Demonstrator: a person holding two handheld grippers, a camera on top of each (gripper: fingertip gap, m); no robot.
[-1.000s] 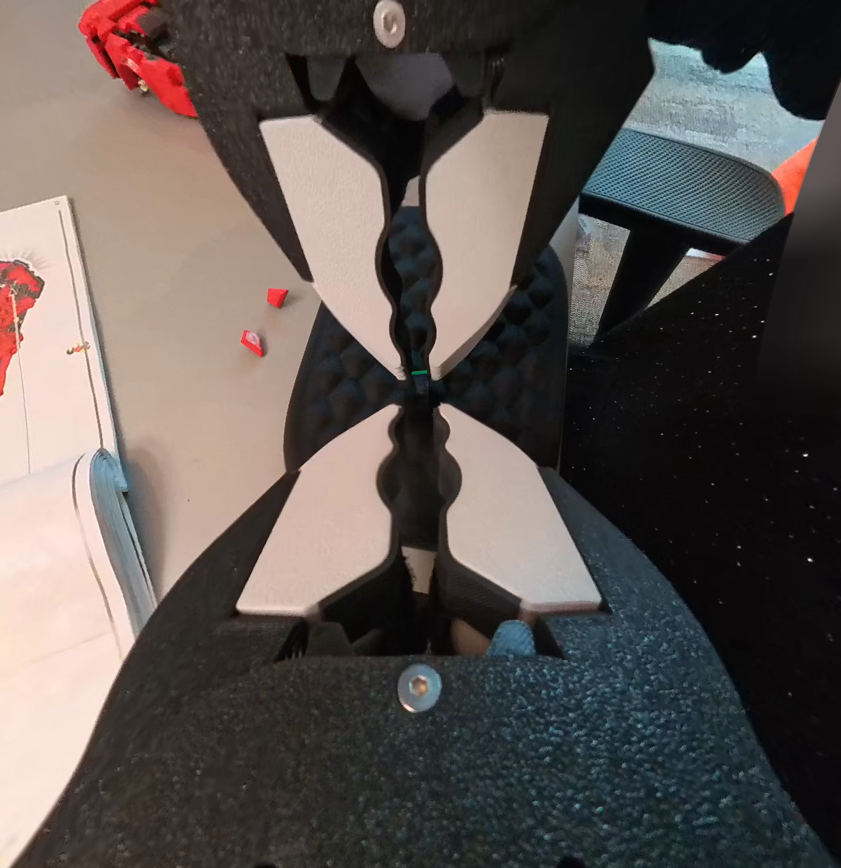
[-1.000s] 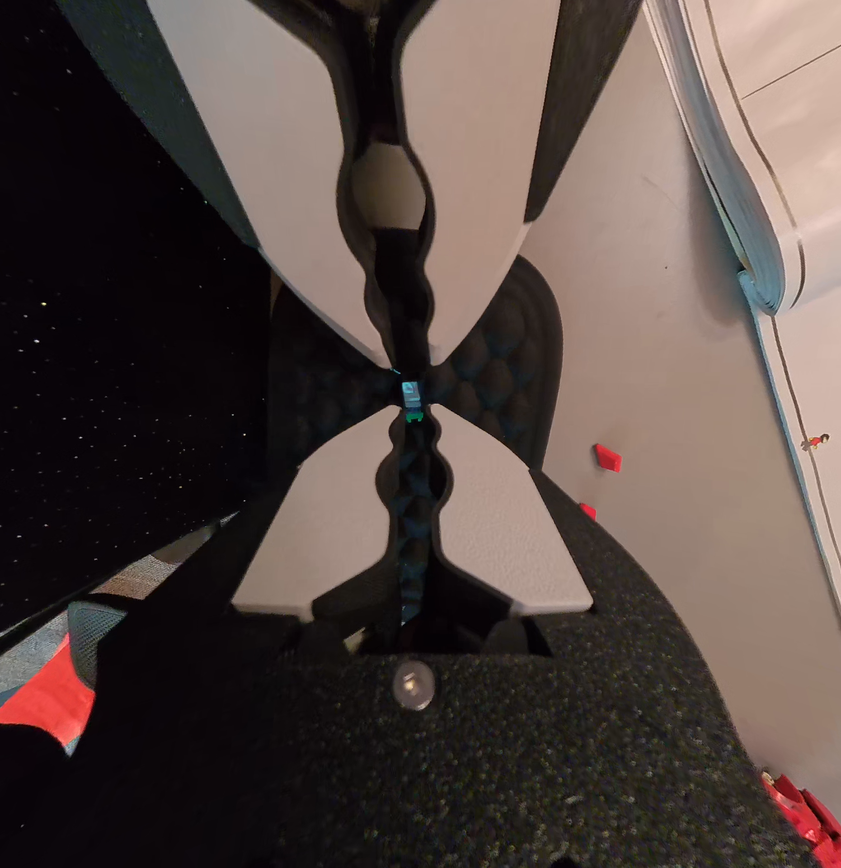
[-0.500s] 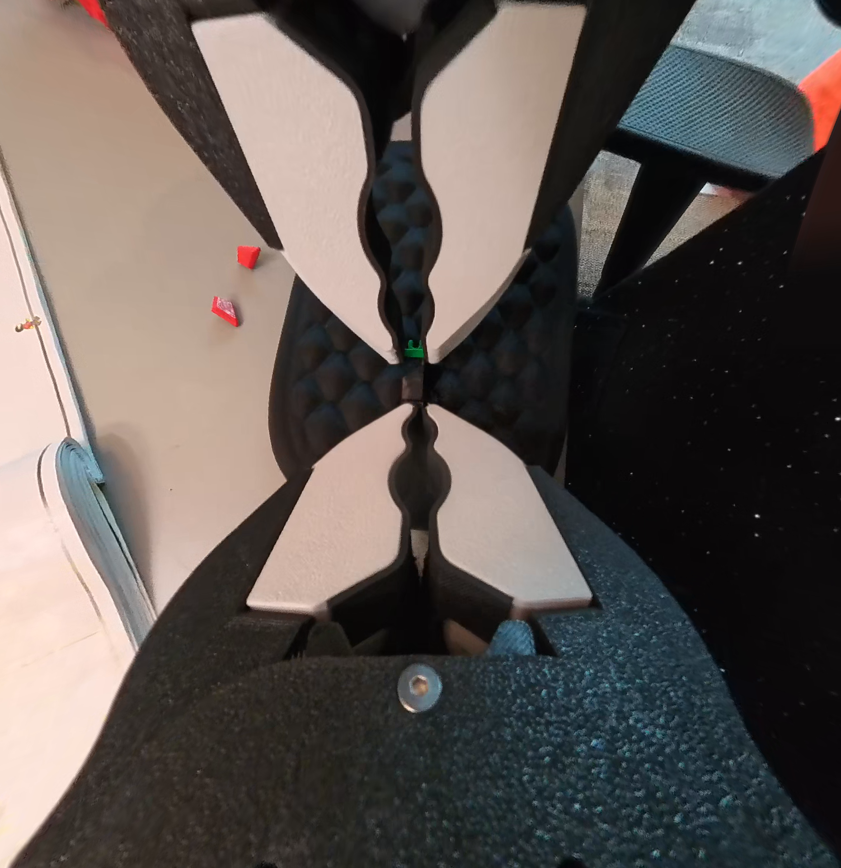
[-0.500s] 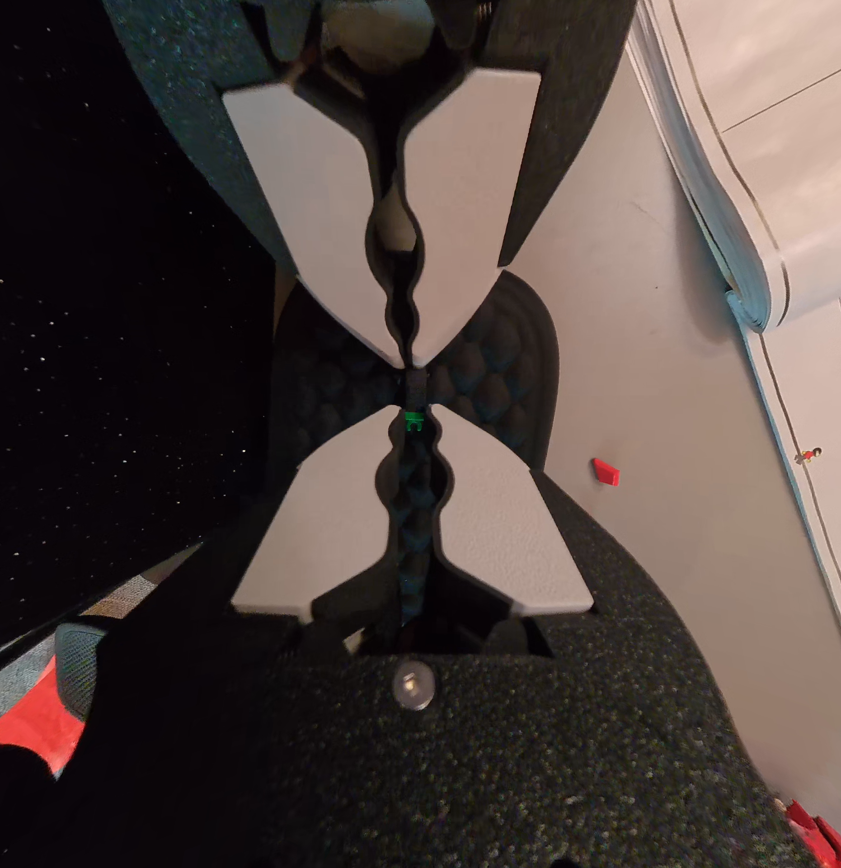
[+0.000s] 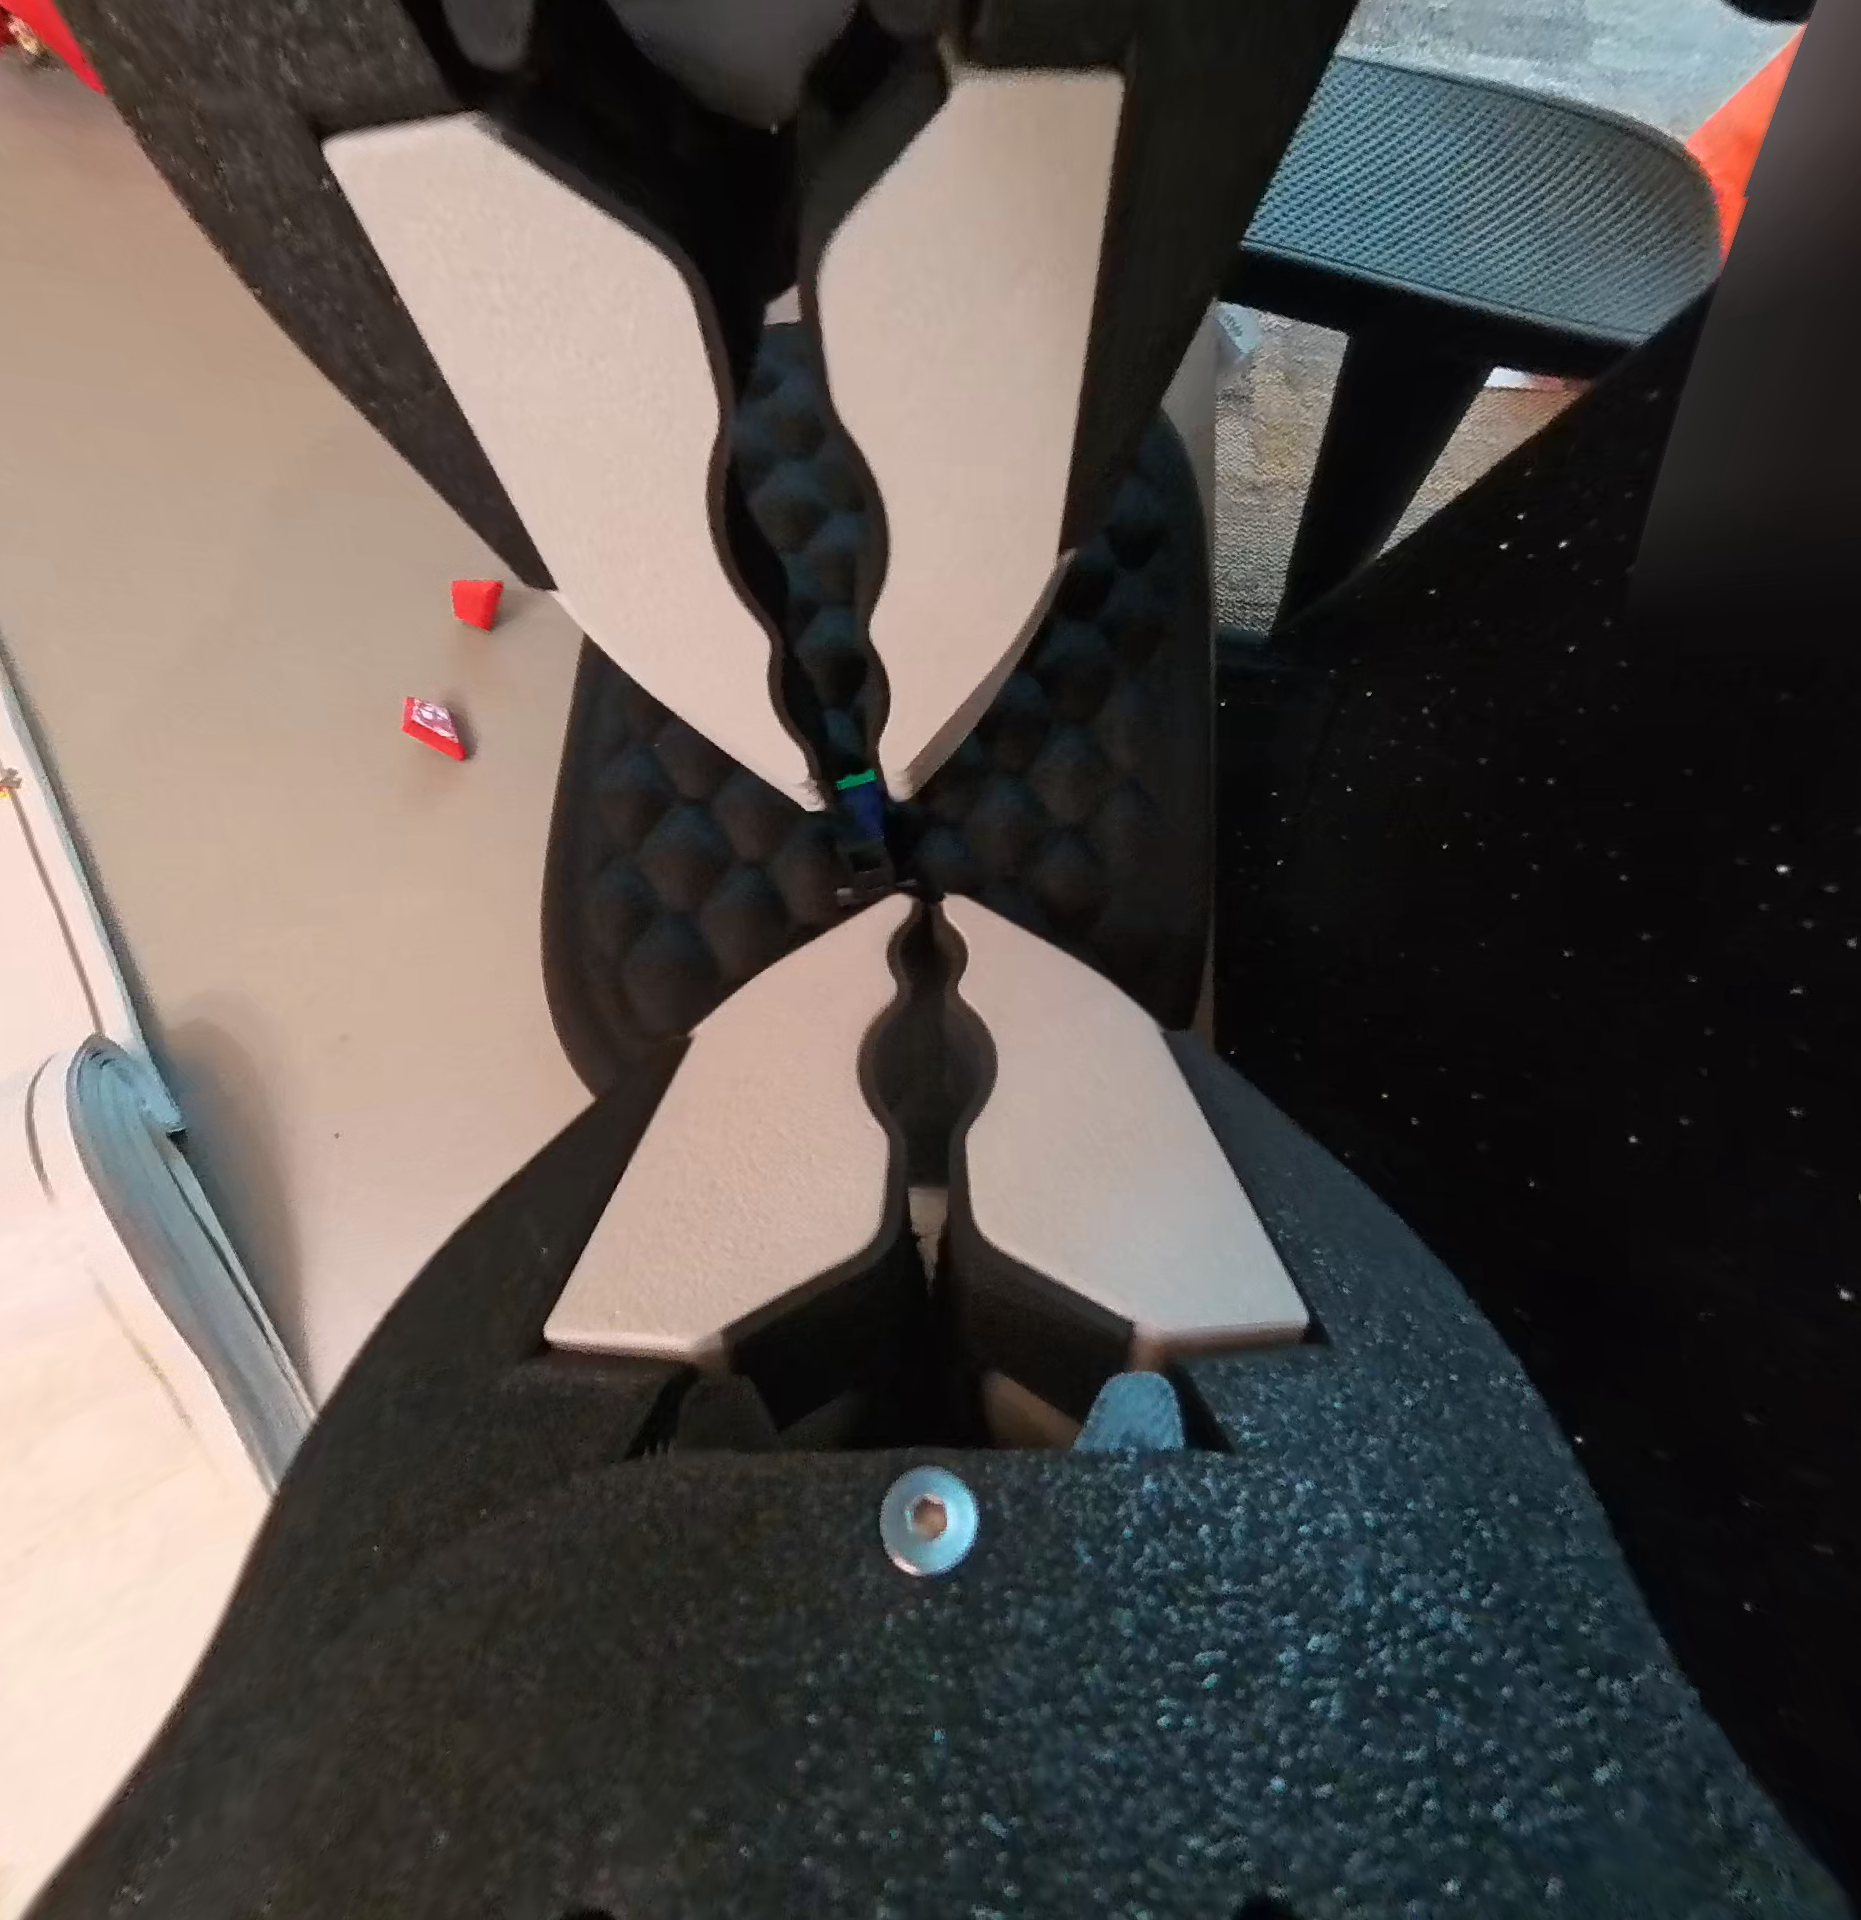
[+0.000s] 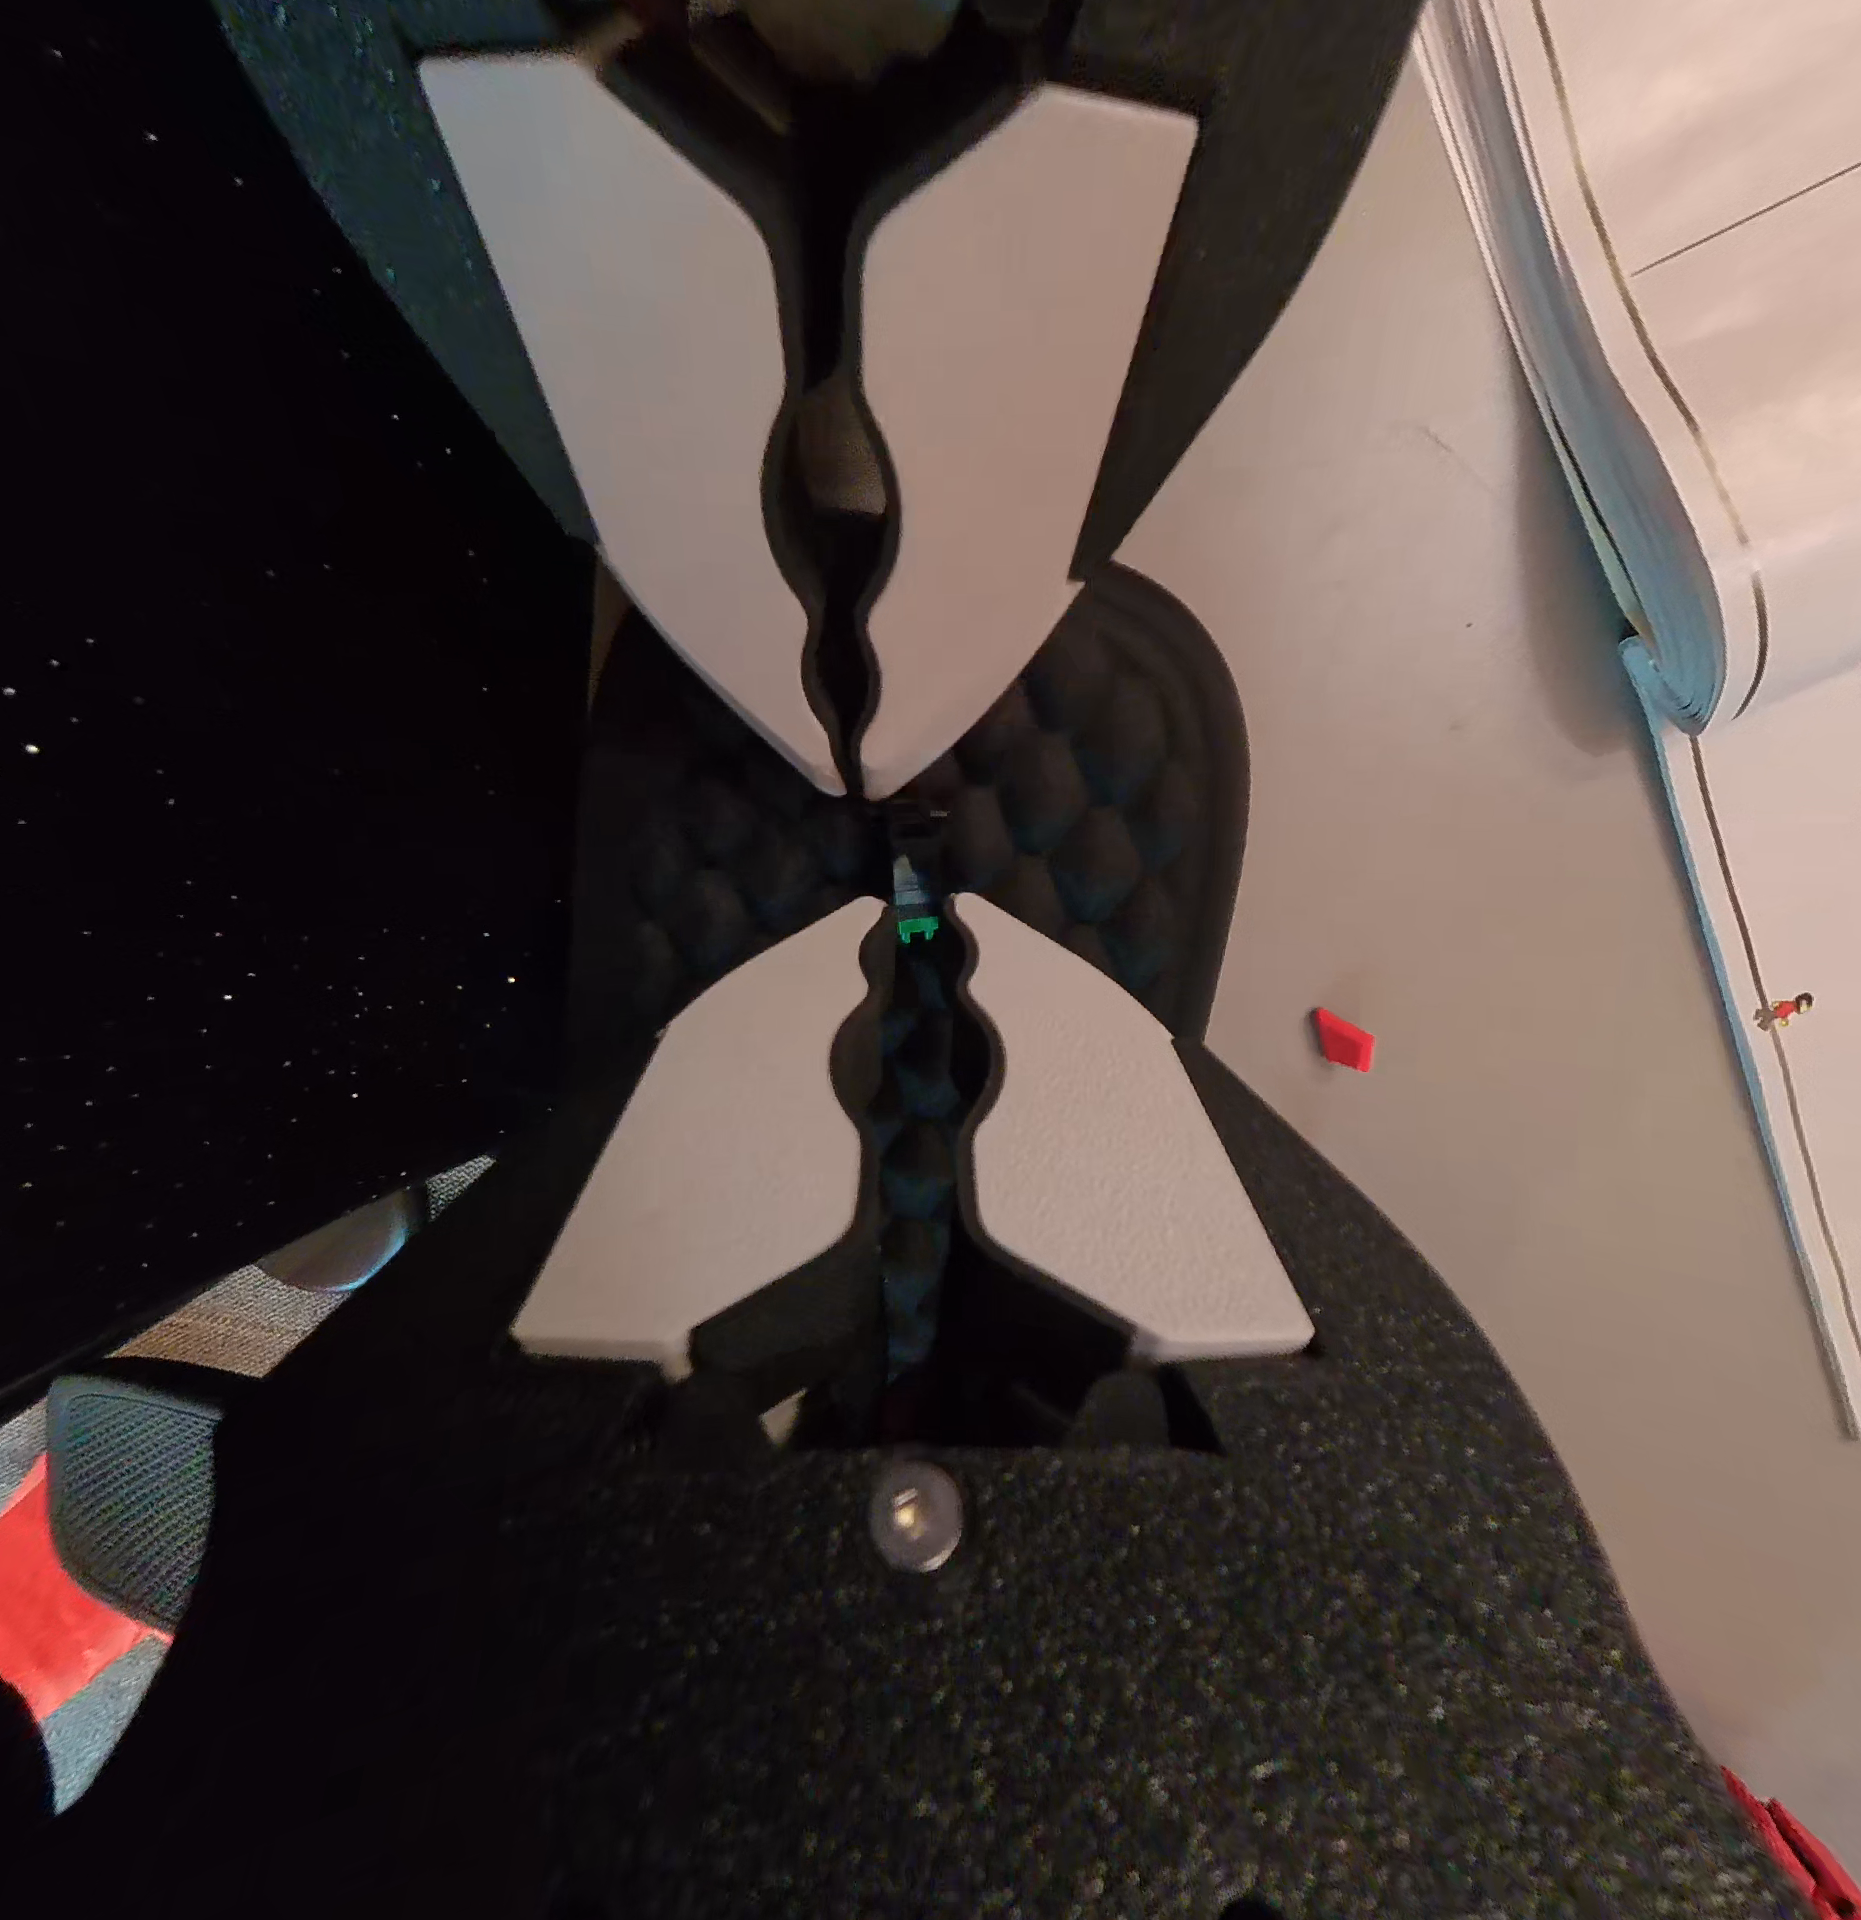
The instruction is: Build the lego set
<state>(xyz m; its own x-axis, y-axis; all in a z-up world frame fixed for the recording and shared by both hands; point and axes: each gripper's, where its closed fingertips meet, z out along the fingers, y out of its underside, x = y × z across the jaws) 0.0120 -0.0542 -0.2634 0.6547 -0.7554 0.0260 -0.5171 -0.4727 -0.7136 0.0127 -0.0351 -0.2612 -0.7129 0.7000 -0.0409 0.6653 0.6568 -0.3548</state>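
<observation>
Two claws tip to tip — left claw [image 5: 910, 902], right claw [image 6: 913, 914] — both pinching one tiny, barely legible green-and-dark lego piece [image 6: 913, 891].

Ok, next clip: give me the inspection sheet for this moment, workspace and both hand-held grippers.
Surface: grey table, bare patches.
Job's things: tiny green piece and dark piece meet between the tips; two loose red pieces; open instruction booklet.
Clutter: nothing seen.
Grippers: left hand-held gripper shut on dark piece; right hand-held gripper shut on green piece, tips facing.
Cables: nothing seen.
Surroundings: mesh chair, black quilted pad.
</observation>
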